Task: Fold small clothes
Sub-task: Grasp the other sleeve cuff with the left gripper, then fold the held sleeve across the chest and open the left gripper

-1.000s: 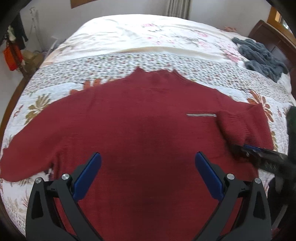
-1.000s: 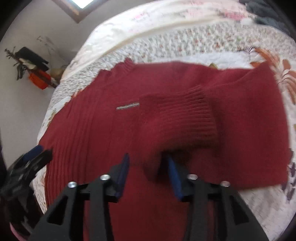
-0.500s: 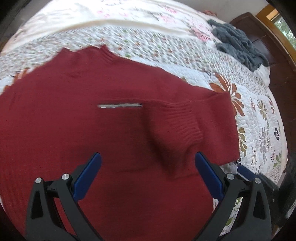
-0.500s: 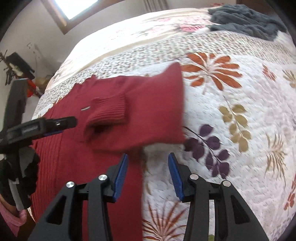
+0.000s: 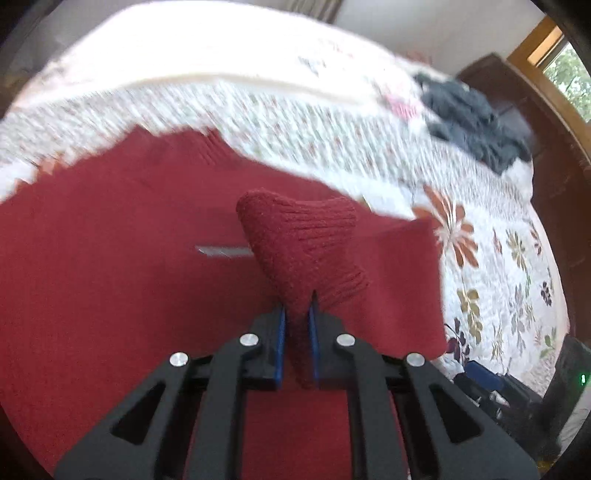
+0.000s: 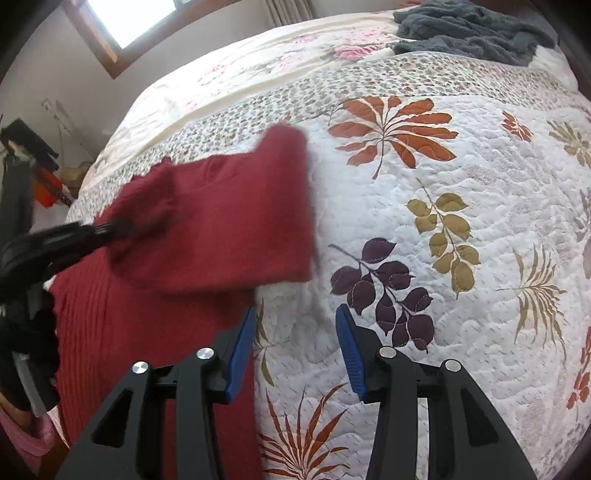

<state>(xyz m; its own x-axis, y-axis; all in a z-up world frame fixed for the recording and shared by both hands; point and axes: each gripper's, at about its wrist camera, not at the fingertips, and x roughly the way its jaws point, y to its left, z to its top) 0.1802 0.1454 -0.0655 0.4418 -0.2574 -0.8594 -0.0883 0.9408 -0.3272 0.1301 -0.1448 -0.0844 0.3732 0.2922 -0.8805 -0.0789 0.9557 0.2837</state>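
A dark red knit sweater (image 5: pixel 110 258) lies spread on the floral quilt (image 5: pixel 480 258), its right sleeve folded in over the body. My left gripper (image 5: pixel 296 314) is shut on the ribbed sleeve cuff (image 5: pixel 299 236), which stands lifted above the sweater. In the right wrist view the same sweater (image 6: pixel 221 221) lies at the left, and the left gripper (image 6: pixel 107 229) shows pinching the cuff. My right gripper (image 6: pixel 295 328) hangs open over the quilt (image 6: pixel 443 184), just right of the sweater's edge, with nothing between its fingers.
A crumpled grey garment (image 5: pixel 472 118) lies at the far right of the bed, also visible as a grey garment (image 6: pixel 469 29) in the right wrist view. A dark wooden headboard (image 5: pixel 546 155) borders the bed. A window (image 6: pixel 129 18) and red clutter (image 6: pixel 48 184) sit beyond the left side.
My left gripper shut on the sleeve cuff and lifted it. My right gripper let go of the sleeve, opened and drew back to the right over the bare quilt.
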